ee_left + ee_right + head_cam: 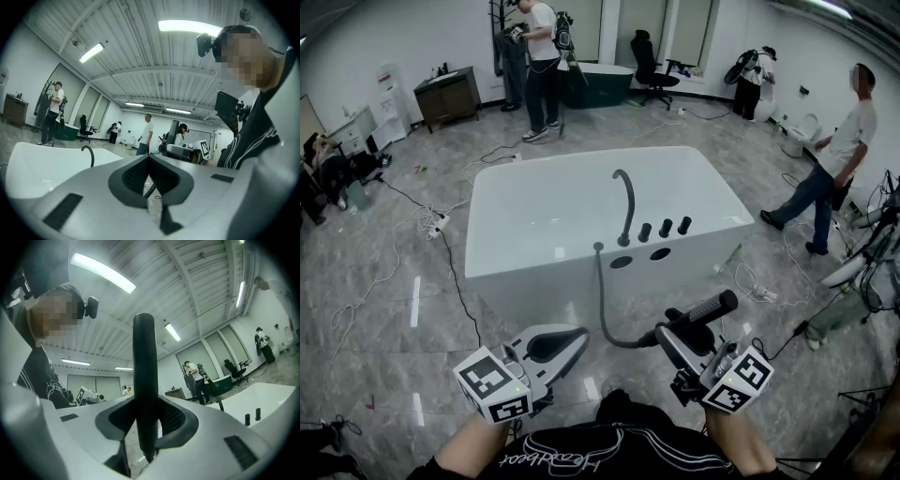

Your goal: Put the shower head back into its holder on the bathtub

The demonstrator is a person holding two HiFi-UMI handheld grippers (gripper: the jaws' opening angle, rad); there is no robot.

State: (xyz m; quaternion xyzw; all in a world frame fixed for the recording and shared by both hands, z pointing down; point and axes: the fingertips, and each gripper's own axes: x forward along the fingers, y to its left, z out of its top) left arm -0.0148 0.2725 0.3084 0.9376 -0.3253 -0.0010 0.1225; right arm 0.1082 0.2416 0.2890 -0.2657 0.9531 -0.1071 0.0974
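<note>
A white bathtub (534, 202) stands ahead of me in the head view, with a black curved spout (627, 202), three black knobs (665, 228) and two dark oval openings (639, 259) on its near rim. A black hose (605, 309) runs from that rim down to the black shower head (701, 312). My right gripper (670, 339) is shut on the shower head's handle, which stands upright between its jaws in the right gripper view (144, 380). My left gripper (574, 339) hangs in front of the tub's near wall, shut and empty; its view (149, 176) shows nothing between the jaws.
Several people stand around the room, one at the right (839, 159) and one at the back (542, 61). Cables (441, 234) trail over the marble floor left and right of the tub. An office chair (652, 66), a dark tub (600, 82) and a cabinet (447, 96) stand at the back.
</note>
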